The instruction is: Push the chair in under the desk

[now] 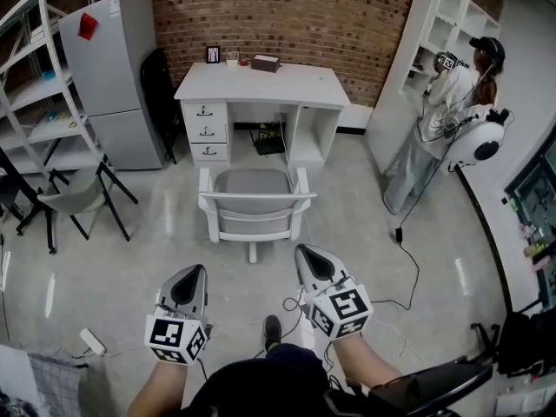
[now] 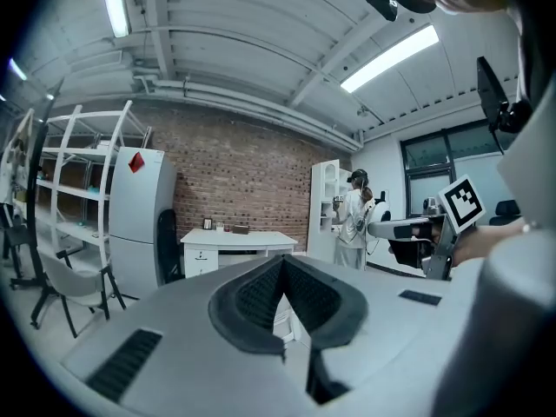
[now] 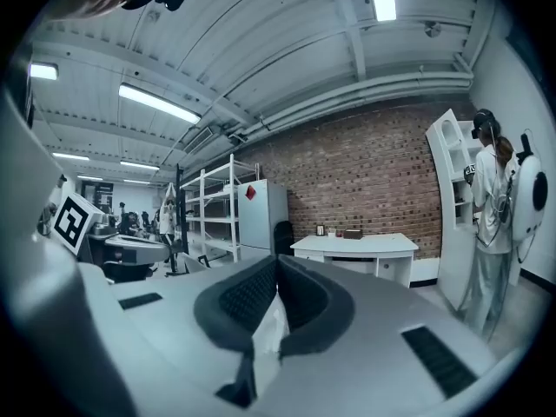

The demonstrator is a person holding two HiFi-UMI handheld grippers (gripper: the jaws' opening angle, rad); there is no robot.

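A white chair (image 1: pixel 254 205) with a grey seat stands on the floor in front of the white desk (image 1: pixel 263 84), its back toward me and its seat outside the knee gap. My left gripper (image 1: pixel 187 280) hovers short of the chair's back, to its lower left, shut with nothing held. My right gripper (image 1: pixel 312 261) is level with it, just below the chair's right side, also shut and empty. In the left gripper view the desk (image 2: pixel 234 240) shows far off above the shut left gripper (image 2: pixel 282 263). The right gripper view has the desk (image 3: pixel 356 246) beyond the shut right gripper (image 3: pixel 276 263).
A grey fridge (image 1: pixel 111 76) and a black chair stand left of the desk. A folding chair (image 1: pixel 82 195) and a white rack are at the left. A tall white shelf (image 1: pixel 421 59) with a person (image 1: pixel 443 120) at it is on the right. A black cable (image 1: pixel 404 259) runs over the floor.
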